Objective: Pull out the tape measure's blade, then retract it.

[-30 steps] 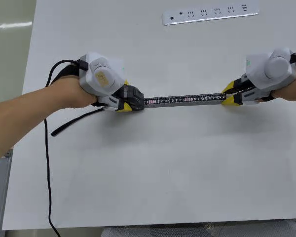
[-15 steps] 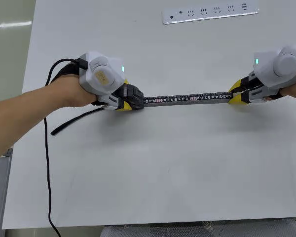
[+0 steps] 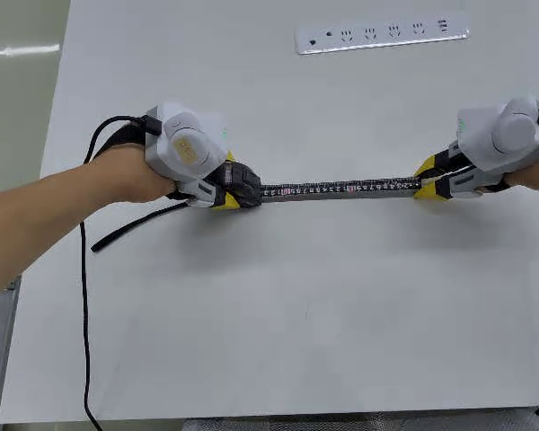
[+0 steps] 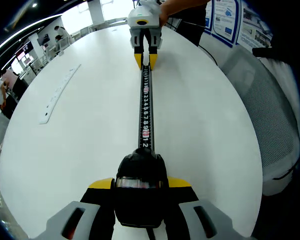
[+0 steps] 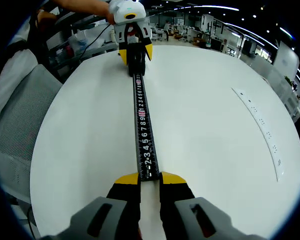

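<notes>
Blade [image 3: 341,189] longer, open table [image 3: 296,314] around

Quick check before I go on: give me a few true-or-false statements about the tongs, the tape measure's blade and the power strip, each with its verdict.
1. The left tongs grip the tape measure's case. True.
2. The blade is fully retracted. False: it runs out from the case across to the right tongs.
3. The right tongs are shut on the blade's end. True.
4. The power strip lies between the two tongs. False: it lies at the far side of the table, apart from the blade.
</notes>
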Available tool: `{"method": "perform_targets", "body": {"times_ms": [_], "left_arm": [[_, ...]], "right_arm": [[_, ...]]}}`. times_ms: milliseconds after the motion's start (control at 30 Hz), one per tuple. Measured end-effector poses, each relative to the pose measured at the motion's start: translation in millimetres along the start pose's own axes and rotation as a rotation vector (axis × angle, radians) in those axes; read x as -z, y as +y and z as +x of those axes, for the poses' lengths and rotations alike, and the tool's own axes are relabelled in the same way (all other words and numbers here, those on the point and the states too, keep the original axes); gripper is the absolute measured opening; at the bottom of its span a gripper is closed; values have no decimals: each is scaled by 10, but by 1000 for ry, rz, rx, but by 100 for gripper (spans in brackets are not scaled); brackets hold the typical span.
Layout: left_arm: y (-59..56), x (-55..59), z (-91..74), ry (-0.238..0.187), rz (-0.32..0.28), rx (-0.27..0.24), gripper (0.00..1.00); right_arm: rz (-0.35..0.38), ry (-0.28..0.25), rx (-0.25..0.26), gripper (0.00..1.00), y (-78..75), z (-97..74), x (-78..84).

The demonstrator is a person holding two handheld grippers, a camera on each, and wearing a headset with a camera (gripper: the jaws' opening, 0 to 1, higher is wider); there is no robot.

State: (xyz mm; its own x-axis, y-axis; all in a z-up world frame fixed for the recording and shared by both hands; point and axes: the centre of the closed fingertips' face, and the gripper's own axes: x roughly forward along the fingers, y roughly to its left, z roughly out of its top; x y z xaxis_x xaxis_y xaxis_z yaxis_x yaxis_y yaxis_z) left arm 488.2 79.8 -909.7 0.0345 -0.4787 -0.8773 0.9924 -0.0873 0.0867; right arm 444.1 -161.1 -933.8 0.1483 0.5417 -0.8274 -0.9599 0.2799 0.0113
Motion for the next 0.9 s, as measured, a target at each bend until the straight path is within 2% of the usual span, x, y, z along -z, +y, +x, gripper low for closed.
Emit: {"method": "perform_targets", "body": {"times_ms": [233,567,900], "left_arm": [[1,0,0,-3,-1,0,35],[-5,-5,-12,-14,-6,1,35],[1,-2,-13,-28,-31,-7,36]], "right_arm": [[-16,5,3,14,6,0,-1],[-87,42,21,15,34,-22,-12],[-61,58,42,16,18,-31,-8]]}}
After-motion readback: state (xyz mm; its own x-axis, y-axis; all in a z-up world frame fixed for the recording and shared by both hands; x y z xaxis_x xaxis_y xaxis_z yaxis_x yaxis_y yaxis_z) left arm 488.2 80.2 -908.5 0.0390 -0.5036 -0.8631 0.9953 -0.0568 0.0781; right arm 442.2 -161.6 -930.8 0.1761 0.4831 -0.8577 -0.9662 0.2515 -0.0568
